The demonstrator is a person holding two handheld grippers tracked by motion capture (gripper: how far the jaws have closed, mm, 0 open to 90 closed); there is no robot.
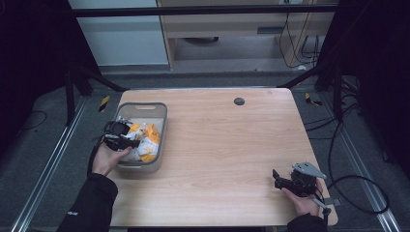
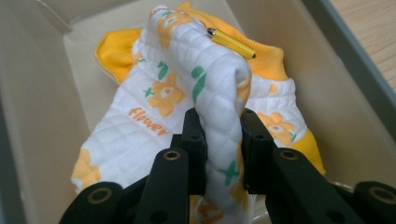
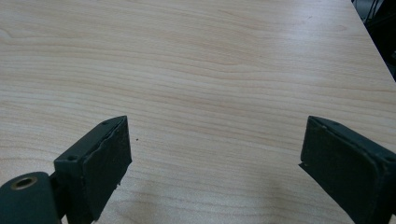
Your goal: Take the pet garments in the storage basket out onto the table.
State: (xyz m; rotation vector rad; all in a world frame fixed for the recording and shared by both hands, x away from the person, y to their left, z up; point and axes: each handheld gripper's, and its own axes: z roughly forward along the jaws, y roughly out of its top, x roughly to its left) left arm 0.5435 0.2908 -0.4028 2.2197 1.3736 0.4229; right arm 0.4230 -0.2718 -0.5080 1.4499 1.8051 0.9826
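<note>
A white quilted cloth (image 2: 177, 93) with orange flowers, green marks and an orange hem lies bunched in a grey bin (image 1: 162, 126) at the table's left. My left gripper (image 2: 219, 140) is shut on a raised fold of that cloth, the jaws pinching it from both sides. In the high view the left gripper (image 1: 126, 140) reaches into the bin over the cloth (image 1: 147, 140). A yellow ribbed pen-like rod (image 2: 231, 43) rests on top of the cloth. My right gripper (image 3: 215, 154) hovers open over bare wood near the table's front right corner (image 1: 276, 180).
The wooden table (image 1: 222, 145) has a small black round grommet (image 1: 239, 101) near its far edge. The bin's walls (image 2: 42, 93) close in around the left gripper. Cables (image 1: 358, 193) trail off the right side of the table.
</note>
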